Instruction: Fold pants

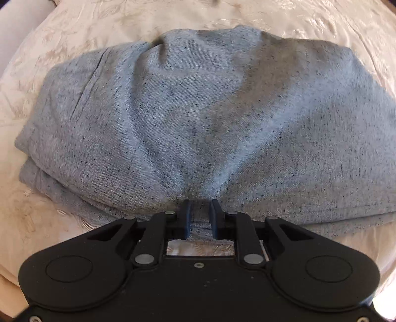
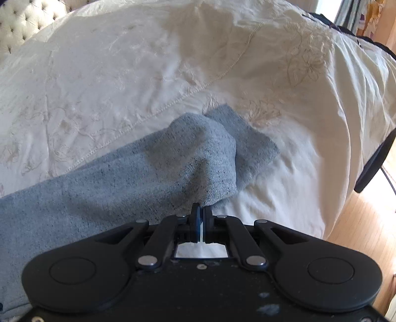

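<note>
The pants point(image 1: 198, 119) are grey-blue speckled fabric, lying in folded layers on a cream bedspread point(image 1: 61, 37). My left gripper point(image 1: 201, 205) is shut on a pinch of the pants at their near edge; cloth bunches between the fingers. In the right wrist view the pants point(image 2: 123, 178) stretch from the lower left to the middle, with a leg end point(image 2: 250, 148) lying flat beyond. My right gripper point(image 2: 201, 210) is shut on a raised fold of the pants.
The embroidered bedspread point(image 2: 148, 62) covers the bed. A tufted headboard point(image 2: 27, 17) is at the far left. The bed's edge drops to a wooden floor point(image 2: 366, 228) on the right, with a dark object point(image 2: 373, 163) there.
</note>
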Demonstrator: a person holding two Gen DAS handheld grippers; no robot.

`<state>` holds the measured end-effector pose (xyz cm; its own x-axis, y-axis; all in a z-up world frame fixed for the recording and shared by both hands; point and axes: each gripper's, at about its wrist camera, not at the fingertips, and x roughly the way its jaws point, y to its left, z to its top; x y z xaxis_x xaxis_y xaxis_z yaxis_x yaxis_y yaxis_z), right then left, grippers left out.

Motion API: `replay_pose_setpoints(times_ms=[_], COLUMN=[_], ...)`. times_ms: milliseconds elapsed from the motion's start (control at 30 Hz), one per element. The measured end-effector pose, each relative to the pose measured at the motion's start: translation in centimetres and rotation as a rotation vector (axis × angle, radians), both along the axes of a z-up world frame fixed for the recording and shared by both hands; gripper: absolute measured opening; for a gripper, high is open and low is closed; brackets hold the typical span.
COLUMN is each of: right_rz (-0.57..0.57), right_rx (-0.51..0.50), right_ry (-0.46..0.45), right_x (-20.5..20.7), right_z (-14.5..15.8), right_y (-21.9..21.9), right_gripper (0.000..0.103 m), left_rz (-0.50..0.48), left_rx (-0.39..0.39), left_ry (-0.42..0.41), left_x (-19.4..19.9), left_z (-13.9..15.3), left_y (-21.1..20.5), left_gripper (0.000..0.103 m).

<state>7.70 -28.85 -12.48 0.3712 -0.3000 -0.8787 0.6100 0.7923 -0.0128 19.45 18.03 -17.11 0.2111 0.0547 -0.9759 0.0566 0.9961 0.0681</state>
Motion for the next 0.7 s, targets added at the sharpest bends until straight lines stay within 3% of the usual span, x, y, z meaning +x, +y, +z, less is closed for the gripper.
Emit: replay_pose_setpoints(times_ms=[67, 167, 300, 467, 533, 633, 700], right_rz=[0.055, 0.156, 0.265, 0.219, 0.172, 0.099, 0.070], right_rx=[-0.027, -0.089, -0.304, -0.038, 0.041, 0.094, 0.128], right_ry=[-0.029, -0.150, -0.313, -0.075, -0.042, -0.009, -0.013], right_x=[1.3, 3.0, 2.4, 2.5, 1.7, 0.3, -0.3], right_z=[1.2, 4.7, 9.1, 2.7, 1.3, -0.4, -0.9], right_y=[0.0, 0.8, 2.2, -2.1, -3.7, -5.5, -6.7], right_gripper=[0.002, 0.001, 0.000, 0.002, 0.006, 0.021, 0.023], left_rz=[0.016, 0.078, 0.109, 0.123, 0.129, 0.154, 0.176], left_rx=[0.027, 0.041, 0.071, 0.128, 0.141, 0.153, 0.154], left_ry=[0.006, 0.009, 0.015, 0.017, 0.014, -0.031, -0.084], left_x=[0.3, 0.6, 0.8, 0.5, 0.6, 0.3, -0.7], left_z=[-0.2, -0.4, -0.7, -0.5, -0.2, 1.1, 3.1], left_y=[-0.7, -1.1, -2.0, -3.7, -4.3, -5.5, -6.4], left_gripper=[0.026, 0.024, 0.021, 0.018, 0.018, 0.020, 0.021])
